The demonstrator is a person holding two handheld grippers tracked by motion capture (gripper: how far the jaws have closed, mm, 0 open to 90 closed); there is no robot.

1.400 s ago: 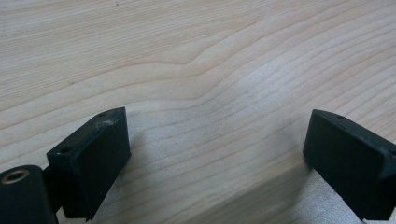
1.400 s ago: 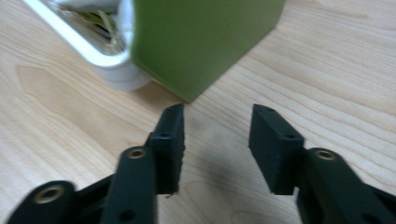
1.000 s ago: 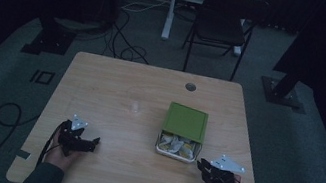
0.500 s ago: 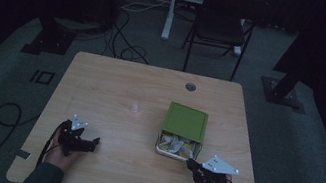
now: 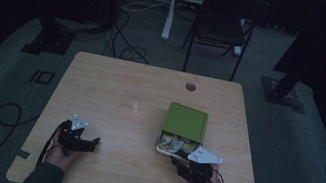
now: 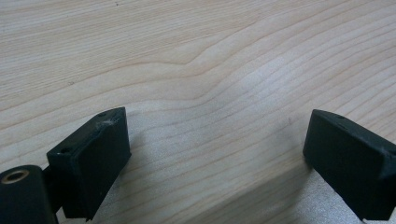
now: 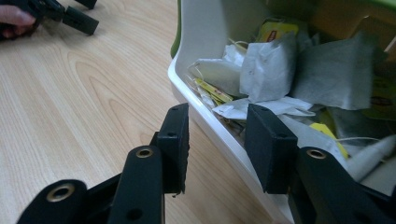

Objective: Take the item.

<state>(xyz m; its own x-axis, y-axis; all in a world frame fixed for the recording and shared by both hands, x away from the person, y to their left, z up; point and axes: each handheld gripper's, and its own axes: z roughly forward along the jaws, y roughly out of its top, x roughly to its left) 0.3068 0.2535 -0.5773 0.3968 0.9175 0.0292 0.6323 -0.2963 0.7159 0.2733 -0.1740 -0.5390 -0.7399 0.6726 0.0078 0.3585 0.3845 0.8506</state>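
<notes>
Right tool [image 7: 217, 126], jaws just opening, straddles box rim [image 7: 205, 114] — tea bags [image 7: 268, 70] inside

Bare table [image 5: 126, 85] left of box [image 5: 186, 121], box wall [image 7: 205, 116] between right claw [image 7: 217, 135] jaws

A black chair [image 5: 223, 23] stands beyond the wooden table [image 5: 120, 89], cables [image 5: 123, 44] on the floor.

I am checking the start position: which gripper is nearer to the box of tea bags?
Right. The right gripper straddles the near rim of the box of tea bags; the left gripper rests far across the table.
</notes>
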